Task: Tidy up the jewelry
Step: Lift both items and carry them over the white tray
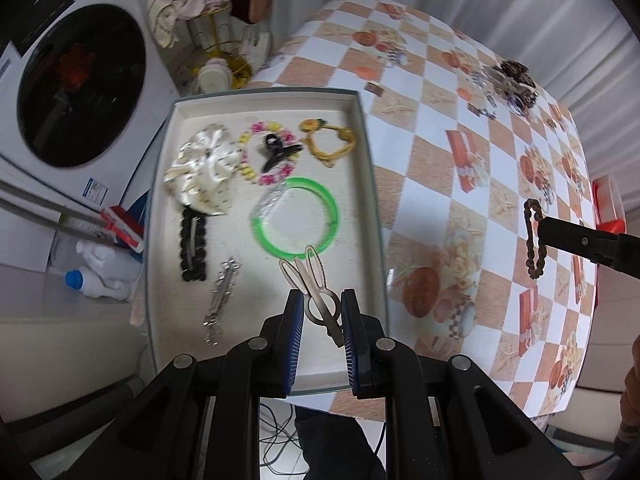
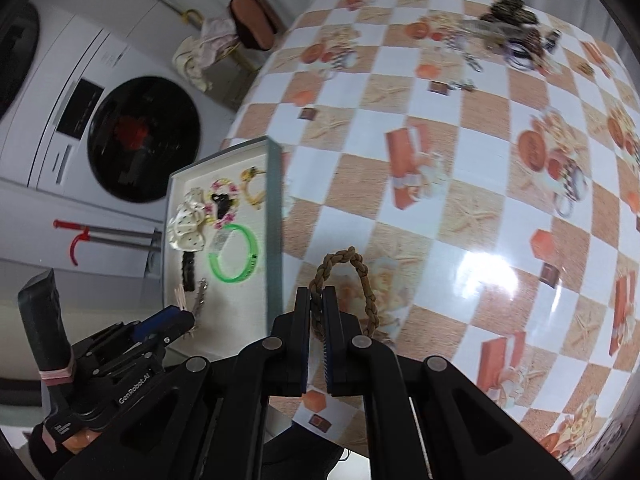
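Note:
My left gripper [image 1: 322,300] is shut on a beige rabbit-ear hair clip [image 1: 310,284], held above the near end of a shallow white tray [image 1: 362,128]. The tray holds a cream scrunchie [image 1: 202,168], a green bangle [image 1: 294,216], a pink-yellow bead bracelet [image 1: 250,168], a yellow cord tie [image 1: 330,140], a black clip [image 1: 194,246] and a silver clip [image 1: 222,300]. My right gripper [image 2: 317,294] is shut on a brown braided loop [image 2: 366,280], lifted over the checkered tablecloth to the right of the tray [image 2: 274,216]. That loop [image 1: 534,240] also shows in the left wrist view.
A heap of several more jewelry pieces [image 1: 508,84] lies at the table's far right corner. A washing machine [image 1: 80,84] stands left of the table, with bottles [image 1: 100,276] on the floor. A gold rack with cloths [image 1: 208,8] stands behind the tray.

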The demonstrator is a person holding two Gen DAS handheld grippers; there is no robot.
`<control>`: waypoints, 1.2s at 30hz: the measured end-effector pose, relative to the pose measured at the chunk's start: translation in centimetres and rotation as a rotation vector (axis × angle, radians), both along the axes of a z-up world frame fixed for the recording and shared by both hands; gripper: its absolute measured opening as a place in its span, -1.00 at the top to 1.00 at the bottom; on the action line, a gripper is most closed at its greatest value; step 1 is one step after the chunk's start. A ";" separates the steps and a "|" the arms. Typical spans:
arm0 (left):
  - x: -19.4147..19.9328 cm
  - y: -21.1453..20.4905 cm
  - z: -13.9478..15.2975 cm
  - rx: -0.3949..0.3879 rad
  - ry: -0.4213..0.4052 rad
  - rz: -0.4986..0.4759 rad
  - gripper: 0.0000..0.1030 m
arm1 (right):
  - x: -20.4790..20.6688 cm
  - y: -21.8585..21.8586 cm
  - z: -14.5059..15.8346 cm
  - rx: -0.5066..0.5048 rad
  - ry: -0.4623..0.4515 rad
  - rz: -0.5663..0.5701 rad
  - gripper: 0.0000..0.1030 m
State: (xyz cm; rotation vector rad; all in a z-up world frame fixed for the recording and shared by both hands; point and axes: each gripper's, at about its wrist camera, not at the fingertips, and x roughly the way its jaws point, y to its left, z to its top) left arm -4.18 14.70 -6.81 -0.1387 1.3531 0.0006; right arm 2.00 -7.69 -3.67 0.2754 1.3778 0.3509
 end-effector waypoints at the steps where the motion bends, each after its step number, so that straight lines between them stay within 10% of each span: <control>1: -0.1 0.5 0.0 -0.001 0.001 0.010 0.53 | 0.1 0.4 0.0 -0.001 0.000 0.011 0.89; 36: -2.4 4.6 -5.9 -0.035 0.079 0.103 0.53 | 0.3 14.0 -4.8 0.013 0.113 0.323 0.89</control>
